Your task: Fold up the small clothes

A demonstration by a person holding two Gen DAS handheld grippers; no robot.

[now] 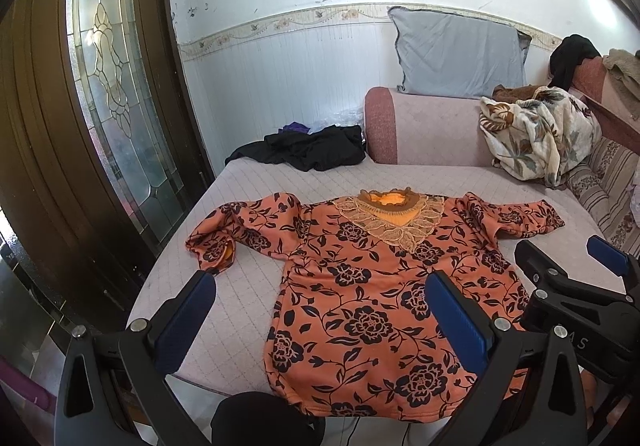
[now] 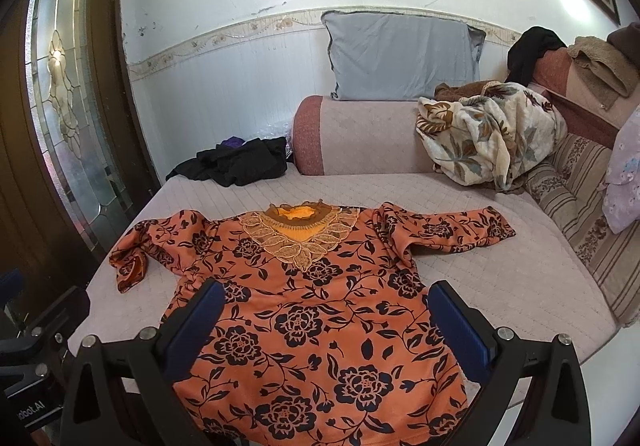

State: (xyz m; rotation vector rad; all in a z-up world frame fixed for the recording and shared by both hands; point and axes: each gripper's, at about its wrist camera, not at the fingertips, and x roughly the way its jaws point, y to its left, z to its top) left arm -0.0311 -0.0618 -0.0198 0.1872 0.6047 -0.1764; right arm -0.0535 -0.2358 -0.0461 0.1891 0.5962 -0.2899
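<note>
An orange top with black flowers and a lace collar (image 1: pixel 372 278) lies flat, front up, on the quilted pale couch seat (image 1: pixel 256 182), sleeves spread to both sides. It also shows in the right wrist view (image 2: pixel 316 322). My left gripper (image 1: pixel 320 286) is open and empty, held above the top's lower left side. My right gripper (image 2: pixel 326 298) is open and empty above the top's lower middle; it shows at the right edge of the left wrist view (image 1: pixel 568 254). Part of the left gripper (image 2: pixel 24 326) shows at the left edge of the right wrist view.
A crumpled black garment (image 1: pixel 308 150) lies at the far left of the seat. A floral blanket (image 1: pixel 536 134) is heaped on the armrest, with a blue-grey pillow (image 1: pixel 456 50) behind. A glass-panelled door (image 1: pixel 112 86) stands left. A striped cushion (image 2: pixel 588 214) lies at the right.
</note>
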